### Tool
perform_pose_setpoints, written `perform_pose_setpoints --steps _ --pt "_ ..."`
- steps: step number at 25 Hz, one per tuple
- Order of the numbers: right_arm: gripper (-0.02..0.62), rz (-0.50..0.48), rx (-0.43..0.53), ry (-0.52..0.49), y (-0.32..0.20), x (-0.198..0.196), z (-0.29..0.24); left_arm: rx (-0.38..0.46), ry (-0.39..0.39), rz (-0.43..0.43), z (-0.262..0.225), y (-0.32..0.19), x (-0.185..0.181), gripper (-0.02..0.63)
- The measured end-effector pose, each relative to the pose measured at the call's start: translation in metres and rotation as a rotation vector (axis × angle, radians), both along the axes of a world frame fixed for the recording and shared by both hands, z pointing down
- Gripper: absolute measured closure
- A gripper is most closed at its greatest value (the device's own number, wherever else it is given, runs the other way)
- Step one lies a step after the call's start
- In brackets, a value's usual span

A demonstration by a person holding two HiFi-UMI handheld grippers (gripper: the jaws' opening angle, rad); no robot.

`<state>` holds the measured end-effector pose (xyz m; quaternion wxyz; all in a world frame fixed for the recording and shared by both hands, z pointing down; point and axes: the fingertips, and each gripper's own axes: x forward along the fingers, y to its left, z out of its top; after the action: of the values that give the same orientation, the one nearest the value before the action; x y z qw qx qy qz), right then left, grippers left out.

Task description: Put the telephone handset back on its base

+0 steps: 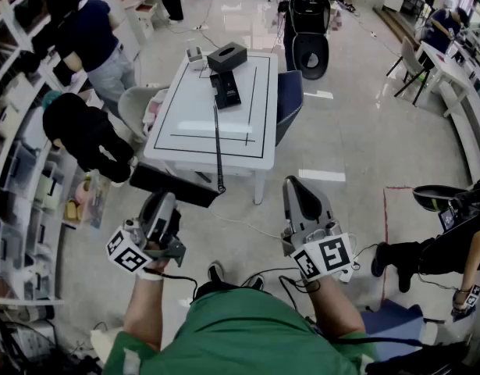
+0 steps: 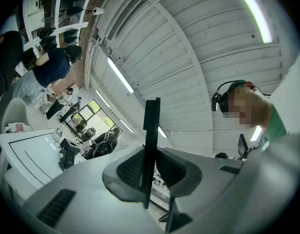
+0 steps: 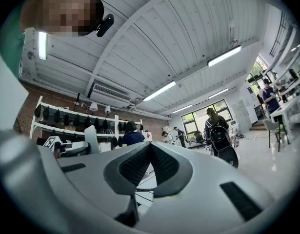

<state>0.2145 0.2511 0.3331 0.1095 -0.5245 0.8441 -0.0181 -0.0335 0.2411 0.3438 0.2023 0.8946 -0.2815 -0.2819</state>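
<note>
Currently my left gripper (image 1: 163,209) clamps the handset (image 1: 173,186) edge-on; right gripper (image 1: 298,190) closed, empty. Thin hold may slip; stretched cord (image 1: 218,147) may drag the base (image 1: 225,91).

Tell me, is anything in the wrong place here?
Yes. The telephone handset is off its base, which sits on the white table. The left gripper clamps the handset out past the table's near edge, and its cord stretches across the tabletop.
</note>
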Motion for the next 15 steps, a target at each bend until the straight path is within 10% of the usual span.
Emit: perform_pose_setpoints --steps 15 --pt "0.572 0.05 -0.008 0.031 -0.014 -0.06 0.003 0.054 0.024 -0.019 -0.001 0.014 -0.103 0.525"
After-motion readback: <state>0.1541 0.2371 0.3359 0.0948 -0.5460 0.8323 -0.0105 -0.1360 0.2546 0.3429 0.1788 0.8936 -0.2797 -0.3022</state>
